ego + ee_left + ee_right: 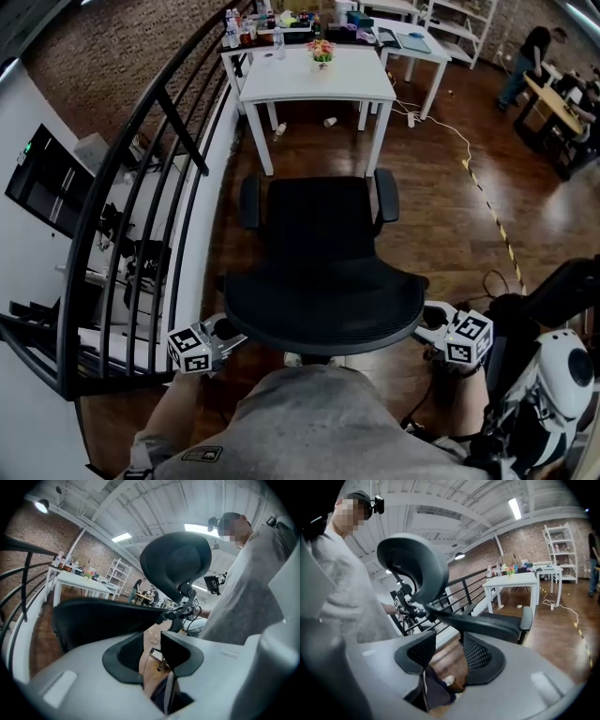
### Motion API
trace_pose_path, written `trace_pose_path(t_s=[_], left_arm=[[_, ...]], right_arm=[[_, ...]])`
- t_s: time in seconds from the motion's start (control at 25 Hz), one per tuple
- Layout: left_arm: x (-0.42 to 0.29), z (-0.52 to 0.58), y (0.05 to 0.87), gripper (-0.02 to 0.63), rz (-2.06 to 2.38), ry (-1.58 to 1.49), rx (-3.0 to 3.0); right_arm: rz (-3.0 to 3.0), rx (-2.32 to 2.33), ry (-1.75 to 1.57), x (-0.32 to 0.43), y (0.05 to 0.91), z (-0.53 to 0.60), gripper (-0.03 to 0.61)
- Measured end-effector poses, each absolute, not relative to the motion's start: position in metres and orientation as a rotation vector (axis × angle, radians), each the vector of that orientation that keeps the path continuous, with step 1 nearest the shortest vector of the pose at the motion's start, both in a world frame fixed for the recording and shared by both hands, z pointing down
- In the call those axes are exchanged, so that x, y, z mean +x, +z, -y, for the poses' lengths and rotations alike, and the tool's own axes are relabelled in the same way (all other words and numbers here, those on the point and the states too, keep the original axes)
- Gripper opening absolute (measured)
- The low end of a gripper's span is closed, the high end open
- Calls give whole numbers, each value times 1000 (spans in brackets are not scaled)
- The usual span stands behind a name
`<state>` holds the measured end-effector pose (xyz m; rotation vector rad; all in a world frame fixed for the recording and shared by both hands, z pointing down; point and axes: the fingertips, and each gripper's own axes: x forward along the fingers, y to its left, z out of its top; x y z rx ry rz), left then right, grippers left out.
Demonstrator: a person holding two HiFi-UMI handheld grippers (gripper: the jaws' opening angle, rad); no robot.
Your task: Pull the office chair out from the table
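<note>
Black mesh office chair [319, 281] sits mid-frame in my head view, well apart from the white rectangular table [309, 84] at the top, where a small pot [322, 62] holds pink flowers. My left gripper [223, 336] and right gripper [429, 326] flank its backrest, jaws spread, gripping nothing. Only the gripper views show its curved headrest [176, 564].

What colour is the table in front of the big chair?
The table is white; the head view shows it best.
</note>
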<state>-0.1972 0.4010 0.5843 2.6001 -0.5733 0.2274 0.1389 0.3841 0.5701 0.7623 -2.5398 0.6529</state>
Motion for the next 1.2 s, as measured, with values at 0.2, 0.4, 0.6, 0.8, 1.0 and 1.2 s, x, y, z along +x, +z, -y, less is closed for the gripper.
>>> trace_pose_path(t_s=[0.2, 0.4, 0.6, 0.8, 1.0, 1.2], left_arm=[[-155, -425, 594, -8, 412, 274, 2621], [-141, -421, 585, -9, 351, 250, 2638], [-142, -415, 584, -9, 367, 228, 2641], [-142, -414, 583, -9, 357, 220, 2648], [-146, -413, 583, -9, 341, 216, 2652], [-151, -410, 576, -9, 354, 204, 2653]], right_arm=[[2492, 572, 675, 103, 596, -419, 61], [2540, 464, 631, 77, 587, -426, 6], [2554, 442, 594, 71, 584, -425, 6], [2561, 425, 574, 61, 582, -428, 6], [2565, 414, 550, 49, 582, -427, 6], [2565, 394, 535, 42, 575, -422, 6]])
